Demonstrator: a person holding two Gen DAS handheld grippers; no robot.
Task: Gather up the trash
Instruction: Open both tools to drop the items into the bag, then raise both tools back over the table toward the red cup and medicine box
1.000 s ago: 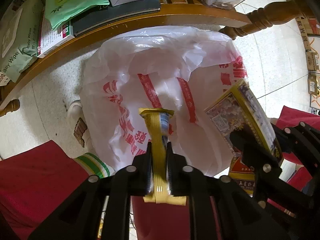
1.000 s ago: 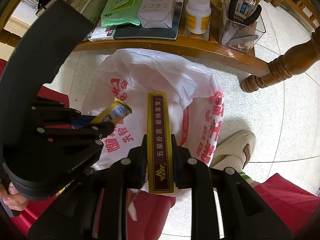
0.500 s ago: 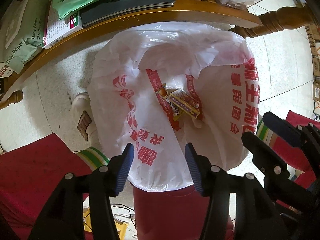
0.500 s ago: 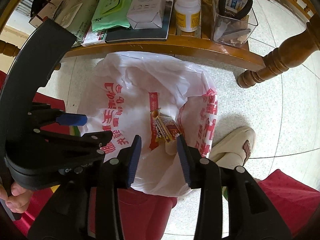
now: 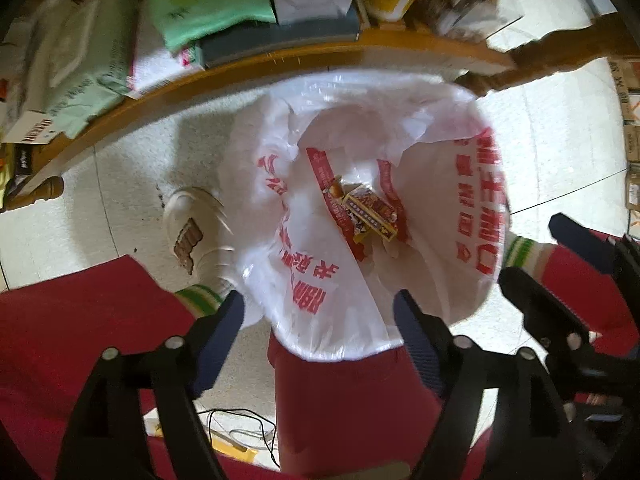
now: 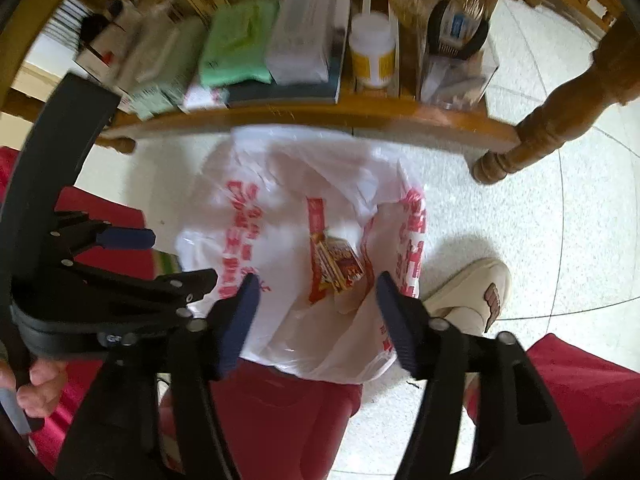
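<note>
Down at the bottom of the white plastic bag point(image 5: 452, 184) lining the red bin point(image 5: 340, 408) we see two wrappers point(image 5: 368, 212) already dropped, while our left gripper point(image 5: 320, 332) and right gripper point(image 6: 316, 312) hang empty above, jaws opening, so this load looks done.

Bin point(image 5: 340, 400) and shoe point(image 5: 192, 224) on floor point(image 5: 560, 140)

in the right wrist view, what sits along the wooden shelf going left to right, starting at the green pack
green pack → white box → white bottle with yellow label → clear plastic holder → turned wooden leg
</note>
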